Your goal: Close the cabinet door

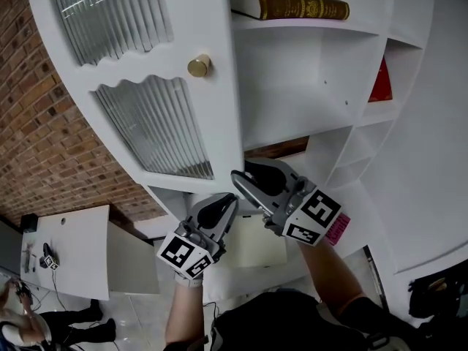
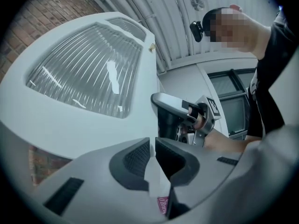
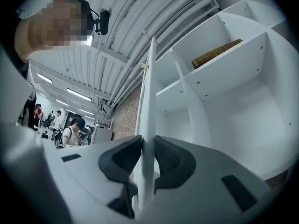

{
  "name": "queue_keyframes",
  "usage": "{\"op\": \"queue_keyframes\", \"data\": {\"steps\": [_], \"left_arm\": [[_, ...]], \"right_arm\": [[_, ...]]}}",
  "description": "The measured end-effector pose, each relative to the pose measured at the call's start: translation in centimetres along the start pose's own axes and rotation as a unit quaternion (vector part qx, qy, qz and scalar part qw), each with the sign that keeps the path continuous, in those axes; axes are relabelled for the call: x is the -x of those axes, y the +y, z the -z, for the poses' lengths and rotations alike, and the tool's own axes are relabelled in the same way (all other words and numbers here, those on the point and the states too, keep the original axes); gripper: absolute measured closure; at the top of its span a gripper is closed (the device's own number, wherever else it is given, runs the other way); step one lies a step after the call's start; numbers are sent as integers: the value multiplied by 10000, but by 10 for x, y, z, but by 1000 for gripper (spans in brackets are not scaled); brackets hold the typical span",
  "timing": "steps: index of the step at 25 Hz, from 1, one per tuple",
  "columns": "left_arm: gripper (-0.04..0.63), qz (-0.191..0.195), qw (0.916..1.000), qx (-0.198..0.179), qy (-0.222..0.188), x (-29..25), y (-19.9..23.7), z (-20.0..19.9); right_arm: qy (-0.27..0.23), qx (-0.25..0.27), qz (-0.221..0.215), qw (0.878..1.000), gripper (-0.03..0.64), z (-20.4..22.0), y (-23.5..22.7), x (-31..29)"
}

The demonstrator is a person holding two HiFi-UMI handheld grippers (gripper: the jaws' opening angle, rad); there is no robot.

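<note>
- The cabinet door point(image 1: 146, 75) stood swung open, its ribbed glass and brass knob point(image 1: 198, 66) up and left of both tools. The open shelves point(image 1: 314, 86) lay to its right.
- The right hand-held gripper point(image 3: 148, 146) was the nearer. It straddled the door's lower free edge, and the panel ran edge-on straight up from its jaws, its long axis upright.
- Those jaws were narrowly parted, and the pads looked to lie against both faces of the door.
- The left hand-held gripper point(image 2: 153, 146) hung just beside it, below the door's corner, jaws nearly together and holding nothing.
- Both forearms reached up from below, tools tipped slightly upward.
- Closing likely meant swinging the edge right, toward the shelves.
</note>
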State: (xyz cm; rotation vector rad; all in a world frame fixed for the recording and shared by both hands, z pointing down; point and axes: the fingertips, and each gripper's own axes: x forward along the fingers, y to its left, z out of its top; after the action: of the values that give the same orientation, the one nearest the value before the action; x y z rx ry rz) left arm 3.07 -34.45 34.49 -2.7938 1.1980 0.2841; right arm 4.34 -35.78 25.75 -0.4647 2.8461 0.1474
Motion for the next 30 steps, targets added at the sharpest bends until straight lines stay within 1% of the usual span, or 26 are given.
{"op": "queue_keyframes", "data": {"steps": [4,11,16,24,30], "left_arm": [[552,-149,9999,31,-27,-10,9,1],[555,-255,9996,75,-77,-19,31,2],[557,-312,9995,56,-67,-31,35,6],[561,-385,9992,46,-29,-45,55,8],[561,-438,9990,50,-64,-50,66,8]], "right_arm": [[-1,66,93,9999,514,0,-15,-1],[36,-17,166,9999,460,5,-40,-16],[8,-132,180,9998,423,8,-58,-13],[-31,-289,160,9994,400,12,-84,-23],[-41,-360,184,9992,400,16,-95,-31]]}}
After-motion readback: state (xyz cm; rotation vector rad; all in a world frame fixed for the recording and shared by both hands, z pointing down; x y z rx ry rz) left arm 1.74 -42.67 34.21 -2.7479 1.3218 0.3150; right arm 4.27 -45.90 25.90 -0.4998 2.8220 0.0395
